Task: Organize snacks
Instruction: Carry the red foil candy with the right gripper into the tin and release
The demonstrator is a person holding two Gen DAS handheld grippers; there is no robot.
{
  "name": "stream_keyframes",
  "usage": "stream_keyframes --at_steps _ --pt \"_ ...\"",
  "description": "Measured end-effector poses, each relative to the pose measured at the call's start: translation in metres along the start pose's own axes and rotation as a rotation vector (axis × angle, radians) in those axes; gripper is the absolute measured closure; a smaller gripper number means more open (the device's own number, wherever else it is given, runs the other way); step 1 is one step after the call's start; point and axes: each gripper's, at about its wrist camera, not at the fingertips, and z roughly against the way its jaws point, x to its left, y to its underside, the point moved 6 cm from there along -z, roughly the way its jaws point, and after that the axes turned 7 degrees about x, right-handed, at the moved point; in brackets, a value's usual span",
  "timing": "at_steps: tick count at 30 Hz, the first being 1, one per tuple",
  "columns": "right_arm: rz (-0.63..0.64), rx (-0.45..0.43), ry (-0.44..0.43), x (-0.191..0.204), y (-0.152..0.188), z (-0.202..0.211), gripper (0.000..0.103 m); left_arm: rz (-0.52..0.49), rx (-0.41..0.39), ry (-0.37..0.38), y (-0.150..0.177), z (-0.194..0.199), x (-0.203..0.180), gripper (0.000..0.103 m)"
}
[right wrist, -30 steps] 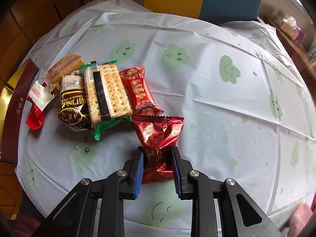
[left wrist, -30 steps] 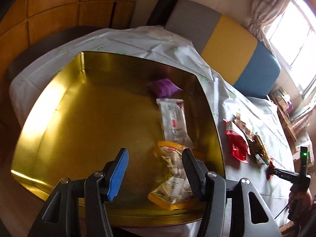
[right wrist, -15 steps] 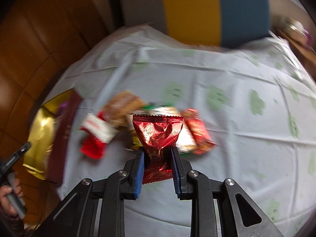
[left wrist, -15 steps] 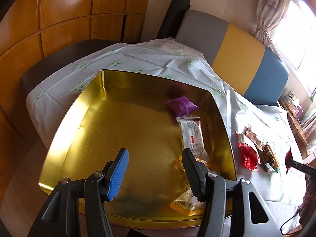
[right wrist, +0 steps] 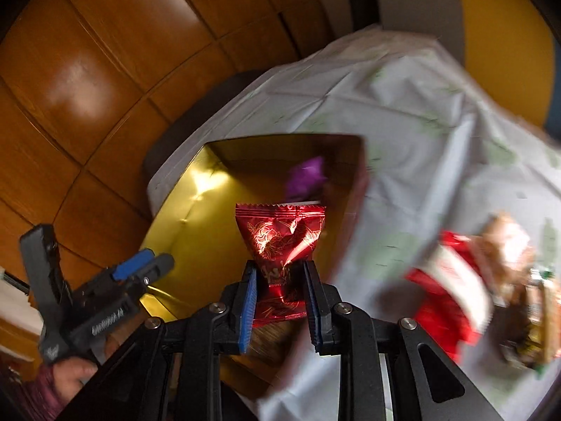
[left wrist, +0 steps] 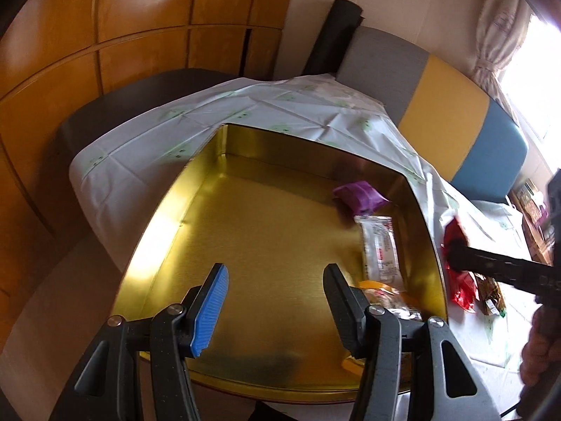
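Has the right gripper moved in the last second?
Yes. The right gripper, gripping the red packet, swung from the snack pile toward the gold tin.

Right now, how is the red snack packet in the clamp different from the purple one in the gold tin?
The red packet hangs in the air, pinched by the right gripper; the purple packet lies loose on the floor of the gold tin. The red packet is shiny foil with a gold pattern; the purple packet looks plain. The red packet appears the larger, though it is nearer the camera. Both are small sealed snack wrappers.
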Motion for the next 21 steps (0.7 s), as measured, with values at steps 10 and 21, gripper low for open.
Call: stream_keyframes --at_steps 10,21 --pt "-0.017 0.081 -0.019 0.018 -0.003 -0.056 0.07 0.06 0.001 -0.023 0.001 -0.003 0.028 0.046" --pt "-0.018 -0.073 0.124 -0.016 0.016 0.012 0.062 -0.001 0.003 -0.005 0.004 -0.003 0.009 0.046"
